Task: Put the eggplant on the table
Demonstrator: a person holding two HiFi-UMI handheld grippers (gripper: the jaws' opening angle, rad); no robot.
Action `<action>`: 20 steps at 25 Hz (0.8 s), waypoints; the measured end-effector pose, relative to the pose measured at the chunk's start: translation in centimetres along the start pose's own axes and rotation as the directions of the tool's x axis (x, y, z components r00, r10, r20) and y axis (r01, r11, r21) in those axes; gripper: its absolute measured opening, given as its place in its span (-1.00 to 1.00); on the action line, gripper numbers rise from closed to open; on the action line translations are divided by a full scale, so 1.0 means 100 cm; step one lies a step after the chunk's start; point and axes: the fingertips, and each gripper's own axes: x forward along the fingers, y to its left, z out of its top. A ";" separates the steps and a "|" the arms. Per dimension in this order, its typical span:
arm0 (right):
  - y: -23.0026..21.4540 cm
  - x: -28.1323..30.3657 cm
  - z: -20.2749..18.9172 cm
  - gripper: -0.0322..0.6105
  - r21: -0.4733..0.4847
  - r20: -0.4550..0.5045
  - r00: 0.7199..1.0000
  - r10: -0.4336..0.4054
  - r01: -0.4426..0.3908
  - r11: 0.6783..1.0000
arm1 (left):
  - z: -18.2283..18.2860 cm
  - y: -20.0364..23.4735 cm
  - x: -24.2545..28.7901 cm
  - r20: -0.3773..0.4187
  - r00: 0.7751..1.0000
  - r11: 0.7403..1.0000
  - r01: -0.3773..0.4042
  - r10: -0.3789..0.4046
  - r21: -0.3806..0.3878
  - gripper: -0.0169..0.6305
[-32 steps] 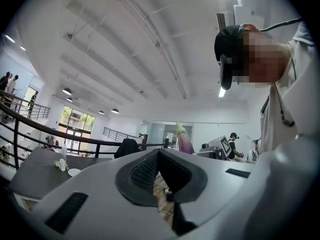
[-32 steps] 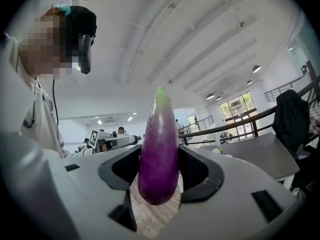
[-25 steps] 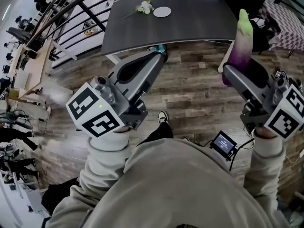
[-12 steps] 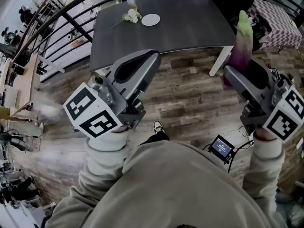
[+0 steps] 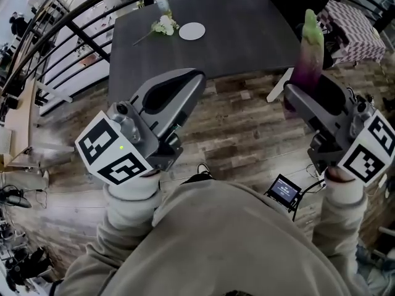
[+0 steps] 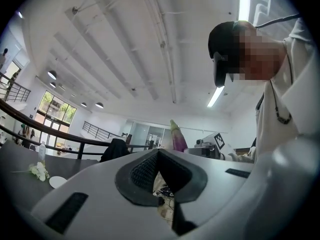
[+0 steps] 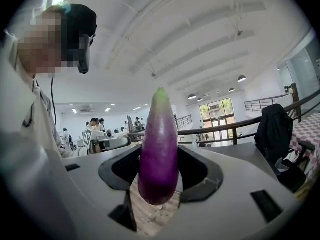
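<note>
**A:** What did we have at the far left?

**B:** A dark railing [image 5: 68, 32] curved past the table [image 5: 247, 39], and a wood floor [image 5: 247, 128] lay below us.

**A:** And our left gripper [image 5: 196, 79]?

**B:** We held it about level over the floor, short of the table's near edge. Its own view showed the fingers [image 6: 145, 171] closed together at the tips, with nothing between them.

**A:** What did we see on the table?

**B:** At its far side a white plate [image 5: 192, 31] lay just beside some white flowers [image 5: 163, 25]. A clear bottle [image 5: 162, 2] stood behind the flowers. The near part of the top was bare.

**A:** Where was the eggplant [image 5: 310, 48]?

**B:** It was in our right gripper [image 5: 295, 94], up in the air and not on the table. In the head view it stood by the table's near right corner. How far it was from that edge we could not tell.

**A:** How did we hold it?

**B:** The right fingers were clamped on its purple lower half, one on each side. It stood upright with the green end up. The rounded purple end hung a little below the fingers, with floor beneath it.

**A:** And at the far right?

**B:** A chequered cloth [image 5: 355, 20] lay past the table's right end.
</note>
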 end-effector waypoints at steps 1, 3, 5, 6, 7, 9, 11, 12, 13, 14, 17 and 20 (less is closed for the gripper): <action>0.000 0.010 0.003 -0.16 -0.003 -0.002 1.000 -0.005 0.005 1.000 | 0.000 0.009 -0.004 -0.004 1.000 1.000 0.004 -0.004 -0.004 -0.93; 0.000 0.030 0.008 -0.16 -0.009 -0.011 1.000 -0.013 0.013 1.000 | 0.000 0.029 -0.011 -0.010 1.000 1.000 0.006 -0.006 -0.016 -0.93; 0.001 0.049 0.010 -0.16 -0.003 -0.021 1.000 -0.015 0.015 1.000 | 0.002 0.047 -0.015 -0.009 1.000 1.000 0.012 -0.012 -0.024 -0.93; 0.002 0.057 0.008 -0.16 0.008 -0.026 1.000 -0.014 0.014 1.000 | 0.002 0.052 -0.018 -0.010 1.000 1.000 0.018 -0.019 -0.021 -0.93; 0.005 0.064 0.005 -0.16 0.023 -0.031 0.999 -0.011 0.012 1.000 | 0.002 0.055 -0.021 -0.014 1.000 1.000 0.027 -0.027 -0.013 -0.93; 0.010 0.079 0.002 -0.16 0.042 -0.046 0.999 -0.006 0.008 0.999 | 0.002 0.061 -0.027 -0.024 0.999 0.999 0.041 -0.041 0.004 -0.93; 0.011 0.098 0.004 -0.16 0.046 -0.071 0.997 -0.006 0.010 0.999 | 0.004 0.075 -0.034 -0.023 0.999 0.999 0.041 -0.041 0.005 -0.93; 0.010 0.108 0.007 -0.16 0.046 -0.082 0.997 -0.006 0.010 0.999 | 0.005 0.086 -0.039 -0.020 0.999 0.999 0.035 -0.035 -0.003 -0.93; 0.010 0.120 0.010 -0.16 0.041 -0.089 0.996 -0.003 0.007 0.999 | 0.007 0.098 -0.044 -0.016 0.999 1.000 0.027 -0.027 -0.012 -0.93; 0.010 0.132 0.014 -0.16 0.031 -0.092 0.996 0.001 0.002 1.000 | 0.008 0.111 -0.049 -0.013 1.000 1.000 0.017 -0.018 -0.021 -0.93; 0.016 0.163 0.018 -0.16 0.031 -0.104 0.994 0.023 -0.020 0.999 | 0.011 0.140 -0.065 -0.004 1.000 0.999 -0.014 0.014 -0.047 -0.93; 0.021 0.181 0.015 -0.16 0.043 -0.131 0.990 0.052 -0.047 0.998 | 0.010 0.153 -0.077 0.006 0.999 0.997 -0.042 0.043 -0.062 -0.93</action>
